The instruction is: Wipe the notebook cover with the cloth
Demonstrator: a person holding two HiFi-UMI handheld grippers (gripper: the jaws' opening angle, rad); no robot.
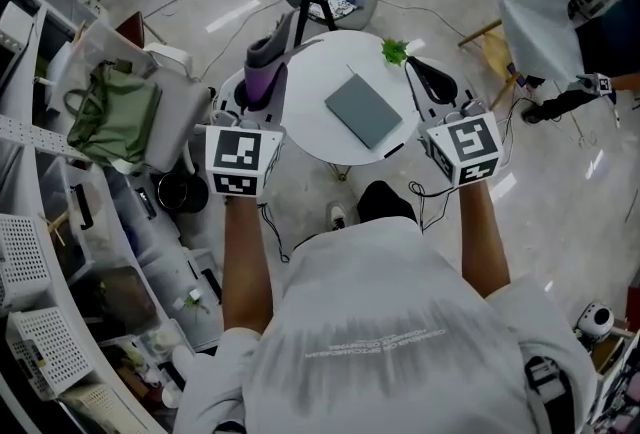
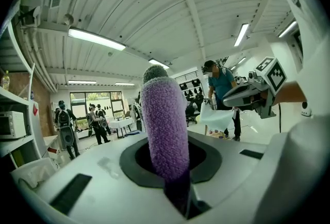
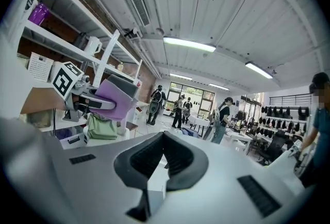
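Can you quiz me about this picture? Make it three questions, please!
1. What colour is the cloth clamped in the left gripper's jaws?
A. green
B. purple
C. red

2. True or false: the right gripper is holding the notebook in its jaws.

3. Fill in the missing word: the grey notebook lies closed on the round white ____.

Key
1. B.
2. False. There is nothing between its jaws, and the notebook lies down below.
3. table.
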